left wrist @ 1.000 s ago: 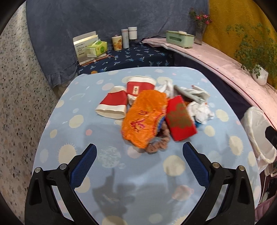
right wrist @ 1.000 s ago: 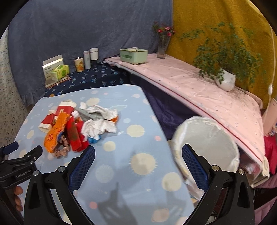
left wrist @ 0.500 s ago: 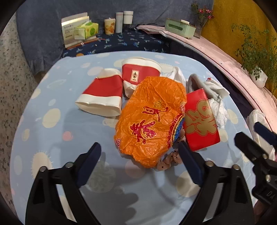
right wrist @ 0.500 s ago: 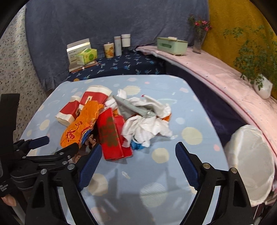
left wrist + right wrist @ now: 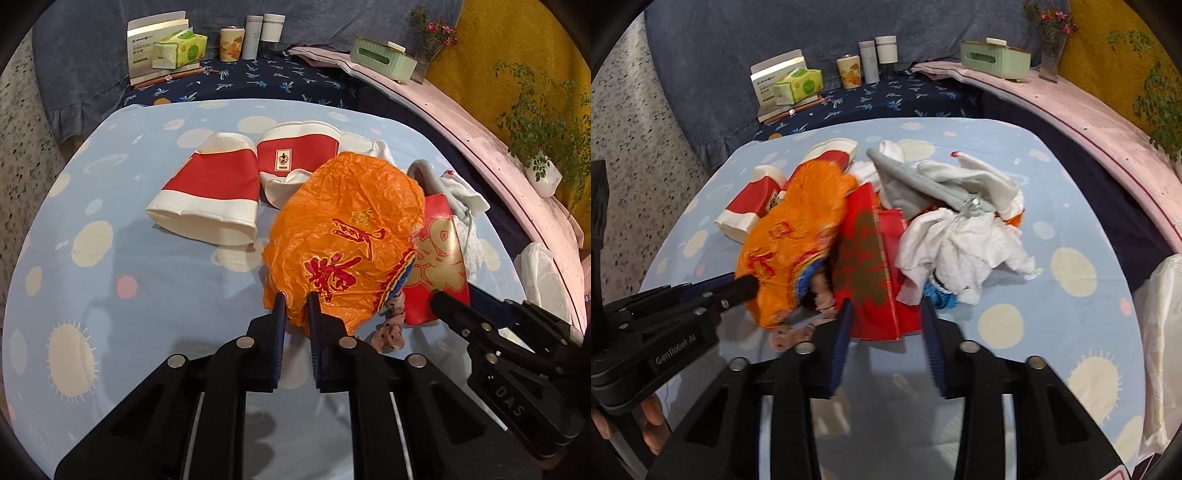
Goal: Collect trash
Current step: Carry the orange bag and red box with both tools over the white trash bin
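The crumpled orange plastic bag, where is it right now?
In both wrist views the crumpled orange plastic bag lies mid-table, between the red-and-white paper cups and the red-and-gold packet.

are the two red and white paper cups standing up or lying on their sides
Lying on their sides. Both red and white paper cups rest lengthwise on the dotted tablecloth, and the left cup's rim faces sideways toward the camera.

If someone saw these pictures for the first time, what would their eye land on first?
Probably the crumpled orange plastic bag in the middle of the dotted blue tablecloth, its near edge between the closing jaws of the left gripper. Right beside it lies the red and gold packet, with the right gripper closing around its near end.
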A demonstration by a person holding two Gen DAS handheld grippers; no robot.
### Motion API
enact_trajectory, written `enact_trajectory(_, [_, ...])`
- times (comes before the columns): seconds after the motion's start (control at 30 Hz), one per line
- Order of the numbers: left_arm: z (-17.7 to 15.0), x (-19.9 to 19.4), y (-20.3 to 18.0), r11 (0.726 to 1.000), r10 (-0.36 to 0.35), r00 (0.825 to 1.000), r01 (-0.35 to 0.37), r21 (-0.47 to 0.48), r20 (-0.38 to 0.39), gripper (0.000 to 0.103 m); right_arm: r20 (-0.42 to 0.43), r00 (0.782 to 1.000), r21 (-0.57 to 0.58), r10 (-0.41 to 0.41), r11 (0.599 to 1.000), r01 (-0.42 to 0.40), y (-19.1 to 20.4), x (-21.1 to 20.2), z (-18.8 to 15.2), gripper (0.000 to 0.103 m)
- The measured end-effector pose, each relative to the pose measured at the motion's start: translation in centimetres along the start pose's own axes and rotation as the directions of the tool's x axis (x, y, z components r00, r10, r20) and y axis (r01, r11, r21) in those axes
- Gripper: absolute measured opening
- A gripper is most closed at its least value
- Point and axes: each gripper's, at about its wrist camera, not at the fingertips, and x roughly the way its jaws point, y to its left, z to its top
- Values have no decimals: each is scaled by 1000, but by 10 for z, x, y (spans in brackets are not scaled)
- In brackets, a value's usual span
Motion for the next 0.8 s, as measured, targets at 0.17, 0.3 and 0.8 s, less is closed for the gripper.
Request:
enact_trajectory(0.17, [1, -15, -3, 1000, 0, 1000, 0, 4, 30, 9, 26, 999, -16, 42, 999, -41, 9, -14, 1, 4])
enact_trajectory(0.3, [3, -33, -11, 1000, 1, 998, -2, 18, 64, 9, 70, 995, -17, 64, 998, -63, 10, -35, 7, 3])
enact_trajectory(0.8, [29, -115, -64, 997, -48, 978, 35, 67, 205, 8, 283, 958, 33, 52, 997, -64, -19, -143, 37, 3])
